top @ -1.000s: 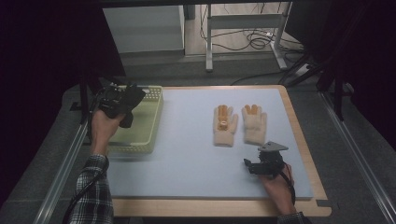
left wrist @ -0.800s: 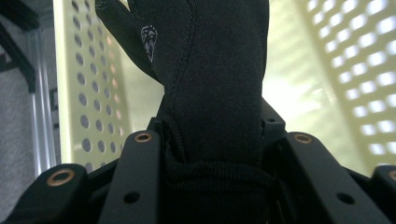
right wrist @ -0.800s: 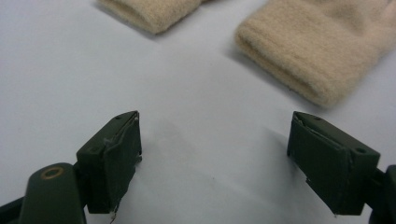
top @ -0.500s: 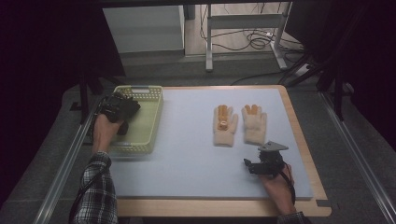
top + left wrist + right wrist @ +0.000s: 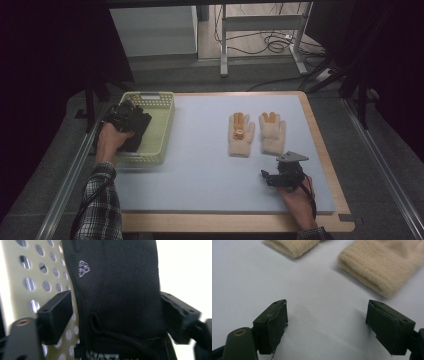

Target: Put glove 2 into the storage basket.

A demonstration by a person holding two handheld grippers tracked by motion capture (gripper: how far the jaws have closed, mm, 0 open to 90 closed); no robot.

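A black glove point(image 5: 120, 290) lies in the pale green basket point(image 5: 161, 100) at the table's left. My left gripper point(image 5: 127, 117) is down in the basket over the glove point(image 5: 139, 136). Its jaws have just been opening; in the left gripper view the gripper point(image 5: 116, 307) stands open, with the glove lying loose between the two pads. Two beige gloves point(image 5: 241, 134) point(image 5: 272, 131) lie flat side by side, right of centre. My right gripper point(image 5: 270, 177) rests open on the mat just in front of them, nothing between its fingers point(image 5: 274, 322). Their cuffs point(image 5: 382, 267) show beyond the jaws.
A pale blue mat point(image 5: 200, 170) covers the wooden table point(image 5: 330, 165). The basket's perforated wall point(image 5: 37, 272) is close beside my left jaw. Metal rails run along both sides of the table, and a white cabinet and cables stand behind it.
My left hand sank into the basket with the black glove, and its jaws came apart. The right hand and the beige gloves have not moved.
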